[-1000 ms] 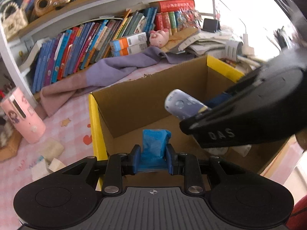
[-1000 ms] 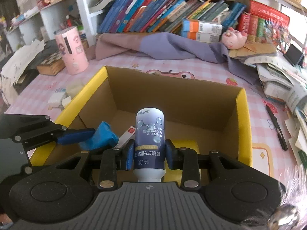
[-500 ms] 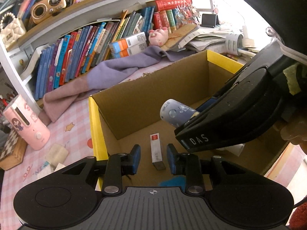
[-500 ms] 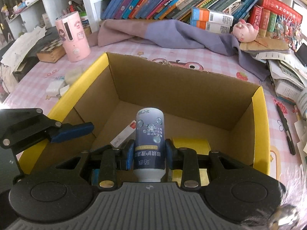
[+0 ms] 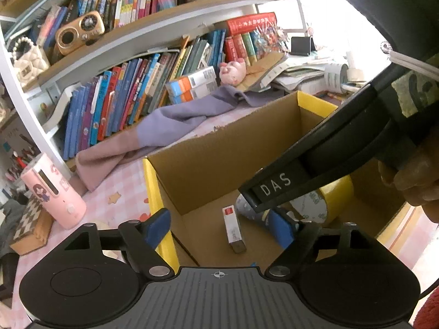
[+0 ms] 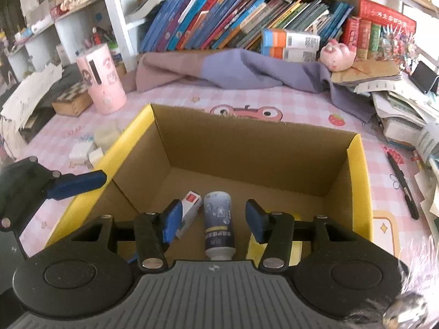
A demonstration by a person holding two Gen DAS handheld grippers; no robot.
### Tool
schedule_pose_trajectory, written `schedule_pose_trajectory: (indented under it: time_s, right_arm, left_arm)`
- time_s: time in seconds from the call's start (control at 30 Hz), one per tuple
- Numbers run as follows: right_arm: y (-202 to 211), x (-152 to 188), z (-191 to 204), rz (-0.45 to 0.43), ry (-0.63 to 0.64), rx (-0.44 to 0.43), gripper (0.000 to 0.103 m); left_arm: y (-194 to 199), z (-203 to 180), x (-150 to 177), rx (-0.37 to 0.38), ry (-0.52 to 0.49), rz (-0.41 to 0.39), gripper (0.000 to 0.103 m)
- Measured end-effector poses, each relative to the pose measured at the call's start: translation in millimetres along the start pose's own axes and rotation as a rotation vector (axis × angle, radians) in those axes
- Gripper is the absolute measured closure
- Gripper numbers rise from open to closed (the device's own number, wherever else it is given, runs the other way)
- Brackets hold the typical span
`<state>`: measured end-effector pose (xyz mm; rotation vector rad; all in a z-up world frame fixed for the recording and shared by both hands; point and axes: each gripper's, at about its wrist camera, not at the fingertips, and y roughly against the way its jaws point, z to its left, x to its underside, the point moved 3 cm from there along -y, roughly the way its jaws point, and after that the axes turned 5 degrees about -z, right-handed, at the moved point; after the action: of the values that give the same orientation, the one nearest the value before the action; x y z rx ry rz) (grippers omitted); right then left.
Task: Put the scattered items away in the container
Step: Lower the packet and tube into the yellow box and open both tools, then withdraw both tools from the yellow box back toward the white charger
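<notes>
The cardboard box with yellow flaps stands open on the pink table; it also shows in the left wrist view. My right gripper is open above the box floor, and the blue-white bottle lies loose between its fingers. A small red-and-white box lies beside the bottle; it also shows in the left wrist view. My left gripper is wide open and empty over the box's left wall. A yellow tape roll lies in the box.
Small white and cream items lie on the table left of the box. A pink cylinder, a purple cloth, a black pen, paper stacks and bookshelves surround the box.
The left gripper dropped the blue packet into the box, then opened wide and drew back left. The right gripper opened and let the bottle go; it now lies on the box floor.
</notes>
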<state>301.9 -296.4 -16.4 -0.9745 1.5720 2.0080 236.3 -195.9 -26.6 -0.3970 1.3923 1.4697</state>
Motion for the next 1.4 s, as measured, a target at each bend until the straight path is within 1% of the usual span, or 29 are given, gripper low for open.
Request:
schedule_pose_trajectory:
  time_s: [0.07, 0.13, 0.2, 0.43, 0.53, 0.7, 1.03, 1.2, 1.4]
  right_arm:
    - [7, -1, 1, -0.022, -0.01, 0.011, 0.049]
    - [15, 0, 1, -0.045, -0.021, 0.03, 0.043]
    - [24, 0, 1, -0.078, -0.033, 0.055, 0.043]
    - [61, 6, 3, -0.186, -0.085, 0.128, 0.043]
    - [75, 12, 7, -0.213, -0.094, 0.155, 0.042]
    - [92, 28, 17, -0.221, -0.1, 0.197, 0.041]
    - [119, 60, 48, -0.234, -0.153, 0.276, 0.038]
    - [127, 82, 71, -0.213, -0.183, 0.32, 0.038]
    - [137, 107, 106, -0.213, -0.181, 0.35, 0.037]
  left_arm:
    - [7, 1, -1, 0.0, 0.006, -0.016, 0.019]
    - [13, 2, -2, -0.002, 0.019, -0.031, 0.015]
    - [21, 5, -2, -0.006, 0.039, -0.049, 0.012]
    - [50, 18, 2, 0.001, 0.116, -0.094, 0.011]
    - [62, 24, 4, 0.014, 0.146, -0.118, 0.01]
    - [82, 29, 11, 0.038, 0.172, -0.146, 0.008]
    - [108, 38, 34, 0.087, 0.159, -0.153, 0.008]
    - [125, 44, 55, 0.108, 0.157, -0.135, 0.008]
    - [146, 54, 83, 0.109, 0.159, -0.1, 0.008]
